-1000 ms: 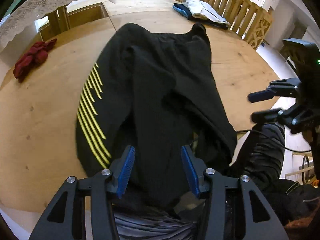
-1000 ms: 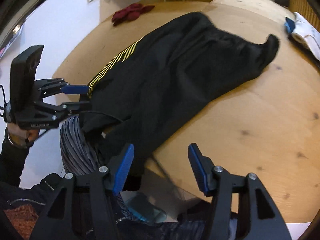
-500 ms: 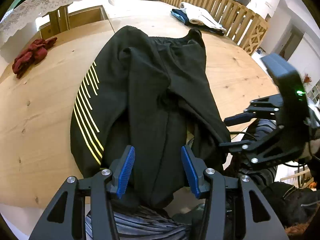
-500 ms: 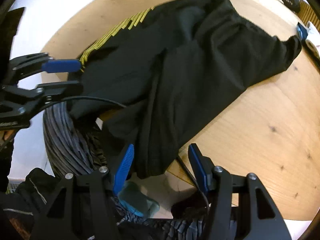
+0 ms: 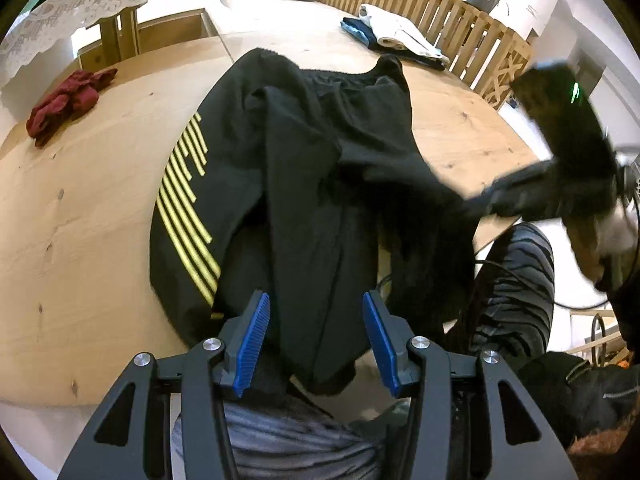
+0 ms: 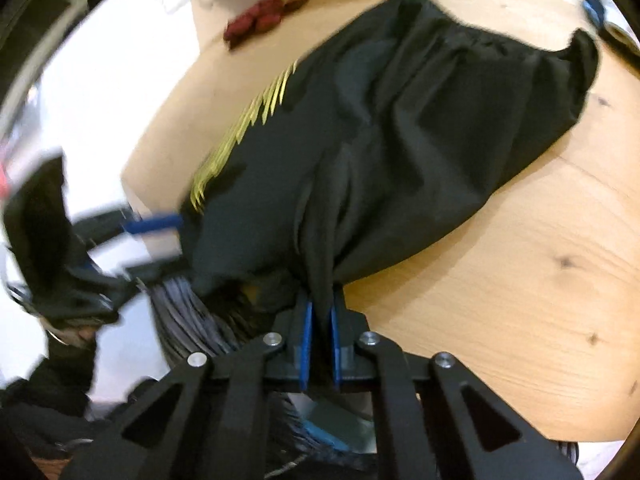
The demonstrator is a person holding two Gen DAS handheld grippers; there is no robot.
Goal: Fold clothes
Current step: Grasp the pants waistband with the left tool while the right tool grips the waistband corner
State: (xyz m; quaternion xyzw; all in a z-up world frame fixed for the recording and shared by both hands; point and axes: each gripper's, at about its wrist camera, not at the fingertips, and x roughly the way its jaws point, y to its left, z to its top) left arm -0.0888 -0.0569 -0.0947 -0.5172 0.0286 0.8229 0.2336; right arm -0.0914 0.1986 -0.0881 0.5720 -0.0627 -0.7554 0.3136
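- left tool (image 5: 316,336): matte black linkage frame, silver screws at the pivots, ribbed blue pads (image 5: 251,346)
- right tool (image 6: 320,344): same black frame, blue pads, green LED on its housing
- person: grey-black striped trousers (image 5: 516,292), dark sleeves

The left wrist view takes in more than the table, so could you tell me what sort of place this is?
Probably a room in a home, perhaps a dining area: a wooden table bearing the black trousers, a lace cloth at the far end, and a wooden railing behind folded clothes.
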